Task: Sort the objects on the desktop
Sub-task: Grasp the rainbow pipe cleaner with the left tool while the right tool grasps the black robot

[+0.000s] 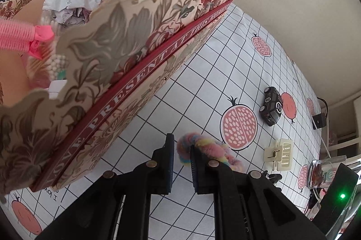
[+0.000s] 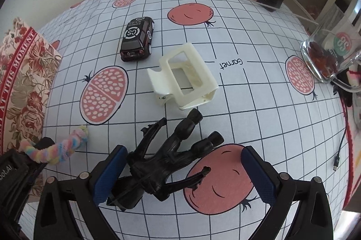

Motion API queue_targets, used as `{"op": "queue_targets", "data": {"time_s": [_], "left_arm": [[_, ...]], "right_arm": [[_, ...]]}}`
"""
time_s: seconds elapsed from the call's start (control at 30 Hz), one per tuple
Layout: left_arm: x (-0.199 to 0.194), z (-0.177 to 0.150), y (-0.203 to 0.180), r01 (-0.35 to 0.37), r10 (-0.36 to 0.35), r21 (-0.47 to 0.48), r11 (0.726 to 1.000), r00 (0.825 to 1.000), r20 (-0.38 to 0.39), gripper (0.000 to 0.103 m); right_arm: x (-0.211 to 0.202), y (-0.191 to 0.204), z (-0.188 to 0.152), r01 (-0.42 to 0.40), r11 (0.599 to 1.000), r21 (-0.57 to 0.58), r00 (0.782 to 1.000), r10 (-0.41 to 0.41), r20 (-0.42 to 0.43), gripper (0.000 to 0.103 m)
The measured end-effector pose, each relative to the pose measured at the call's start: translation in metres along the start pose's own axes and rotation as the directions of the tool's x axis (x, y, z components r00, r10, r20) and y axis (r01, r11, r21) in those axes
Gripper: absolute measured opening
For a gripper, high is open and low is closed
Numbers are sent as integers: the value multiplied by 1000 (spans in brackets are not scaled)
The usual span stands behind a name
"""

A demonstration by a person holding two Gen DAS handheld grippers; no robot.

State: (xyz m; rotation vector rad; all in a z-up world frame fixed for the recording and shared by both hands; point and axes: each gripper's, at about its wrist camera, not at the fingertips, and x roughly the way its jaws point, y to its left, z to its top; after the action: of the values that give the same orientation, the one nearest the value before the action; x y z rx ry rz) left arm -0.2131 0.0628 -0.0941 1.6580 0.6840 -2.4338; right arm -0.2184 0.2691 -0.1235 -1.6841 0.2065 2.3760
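The floral box (image 1: 126, 73) already holds crumpled paper (image 1: 72, 3), a pink hair roller (image 1: 15, 35) and some beads. The left gripper (image 1: 182, 163) is clamped on the pastel scrunchie (image 1: 209, 149) right beside it. The right gripper (image 2: 182, 174) hangs wide open around the black claw toy (image 2: 162, 163) on the tabletop (image 2: 259, 104); a glass mug (image 2: 327, 55) there holds dark red bits.

The left tool (image 1: 182, 163) is clamped on a pastel fuzzy scrunchie (image 1: 208, 151) just beside the floral box (image 1: 126, 73), which holds crumpled paper (image 1: 72, 2) and a pink hair roller (image 1: 15, 35); a black toy car (image 1: 271, 106) and cream clip (image 1: 281, 154) lie on the tabletop (image 1: 203, 73)
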Motion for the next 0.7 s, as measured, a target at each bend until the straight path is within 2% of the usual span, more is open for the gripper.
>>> {"op": "queue_targets", "data": {"time_s": [0.13,0.23,0.37,0.53,0.7], "left_arm": [[-1,0,0,-7,7,2,1000,1000,-1,13],[0,-1,0,-12,12,3,1000,1000,-3,13],[2,-1,-1,-16,16,5,1000,1000,-3,13],[3,-2,-3,-15,15,4,1000,1000,-5,13],[0,0,-4,12,-12,3,1000,1000,-10,13]], "right_arm": [[-2,-2,-2,-6,1000,-4,999,6,31,100],[-5,-5,-4,-7,1000,-12,999,8,52,94],[-11,-16,-3,-9,1000,1,998,9,62,77],[-12,-23,0,-39,999,27,997,37,67,77],[-22,-26,1,-118,989,88,991,111,73,77]]}}
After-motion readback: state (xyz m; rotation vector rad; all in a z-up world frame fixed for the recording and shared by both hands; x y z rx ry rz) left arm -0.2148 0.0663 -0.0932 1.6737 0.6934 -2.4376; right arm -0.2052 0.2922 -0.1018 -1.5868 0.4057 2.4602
